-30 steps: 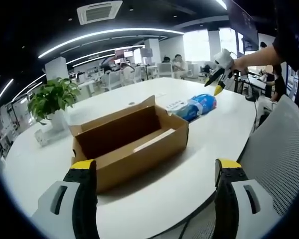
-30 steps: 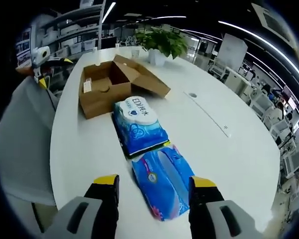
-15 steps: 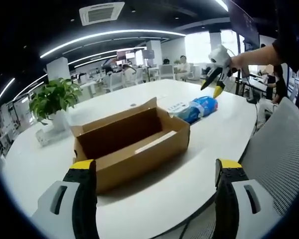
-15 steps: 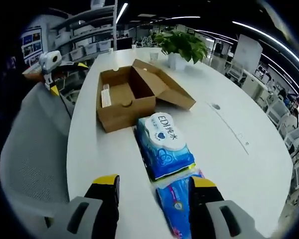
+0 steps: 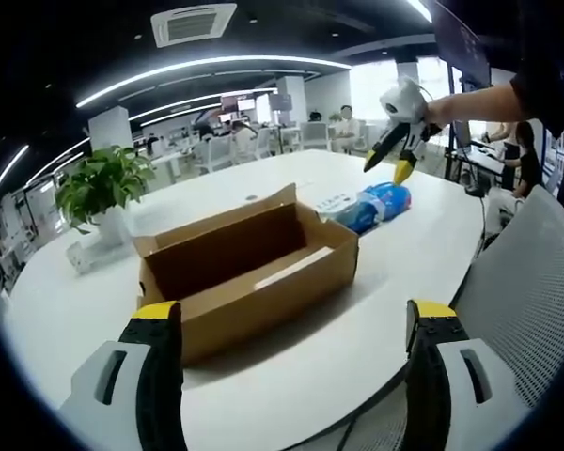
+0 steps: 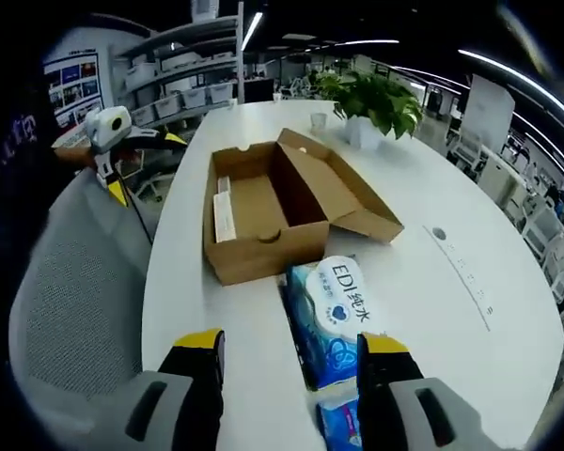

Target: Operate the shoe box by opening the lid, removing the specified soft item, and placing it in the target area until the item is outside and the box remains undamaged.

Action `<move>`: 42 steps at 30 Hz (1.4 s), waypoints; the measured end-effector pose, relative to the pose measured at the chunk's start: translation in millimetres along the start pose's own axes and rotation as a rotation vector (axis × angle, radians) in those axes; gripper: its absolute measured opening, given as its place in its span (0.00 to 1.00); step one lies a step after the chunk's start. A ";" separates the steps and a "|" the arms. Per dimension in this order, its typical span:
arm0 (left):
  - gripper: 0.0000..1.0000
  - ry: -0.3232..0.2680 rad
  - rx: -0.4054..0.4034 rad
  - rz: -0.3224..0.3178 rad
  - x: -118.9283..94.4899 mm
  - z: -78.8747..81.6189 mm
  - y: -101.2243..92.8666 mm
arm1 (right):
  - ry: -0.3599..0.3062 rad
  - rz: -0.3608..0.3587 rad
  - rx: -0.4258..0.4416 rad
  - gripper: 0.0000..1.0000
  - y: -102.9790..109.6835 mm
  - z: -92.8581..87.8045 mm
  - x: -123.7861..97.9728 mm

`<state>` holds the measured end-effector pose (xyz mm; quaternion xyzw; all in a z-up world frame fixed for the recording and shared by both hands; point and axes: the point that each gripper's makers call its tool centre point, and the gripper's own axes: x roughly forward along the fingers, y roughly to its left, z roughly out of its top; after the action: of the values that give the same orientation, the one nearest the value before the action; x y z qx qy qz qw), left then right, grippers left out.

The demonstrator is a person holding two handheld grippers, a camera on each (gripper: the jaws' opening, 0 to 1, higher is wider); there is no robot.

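The left hand-held gripper (image 5: 287,329) hangs over the near edge of the white table (image 5: 291,376) with its jaws spread wide and nothing between them, facing the side of the cardboard box (image 5: 249,272). The right hand-held gripper (image 6: 287,352) is likewise open and holds nothing, poised above a blue pack of wipes (image 6: 334,315) lying just beside the box's end. The box lid (image 6: 343,193) is folded back onto the table. A potted plant (image 5: 99,193) stands beyond the box.

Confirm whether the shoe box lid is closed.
No, the shoe box lies open on the table, its lid folded out sideways.
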<state>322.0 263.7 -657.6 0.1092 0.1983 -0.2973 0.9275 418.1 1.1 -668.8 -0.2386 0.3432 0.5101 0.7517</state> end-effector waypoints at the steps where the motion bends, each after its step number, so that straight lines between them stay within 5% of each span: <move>1: 0.99 0.000 0.000 -0.001 0.0 -0.1 -0.3 | -0.002 0.008 -0.007 0.55 1.7 3.7 2.6; 19: 0.99 0.010 0.001 -0.011 0.5 -1.6 -1.1 | -0.005 0.127 -0.192 0.55 25.9 65.1 41.8; 42: 0.99 0.013 -0.001 -0.011 0.5 -2.2 -0.5 | 0.025 0.161 -0.297 0.54 35.9 90.3 90.0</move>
<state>321.4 263.8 -659.8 0.1099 0.2052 -0.3014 0.9246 431.3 132.6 -678.7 -0.3251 0.2915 0.6107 0.6606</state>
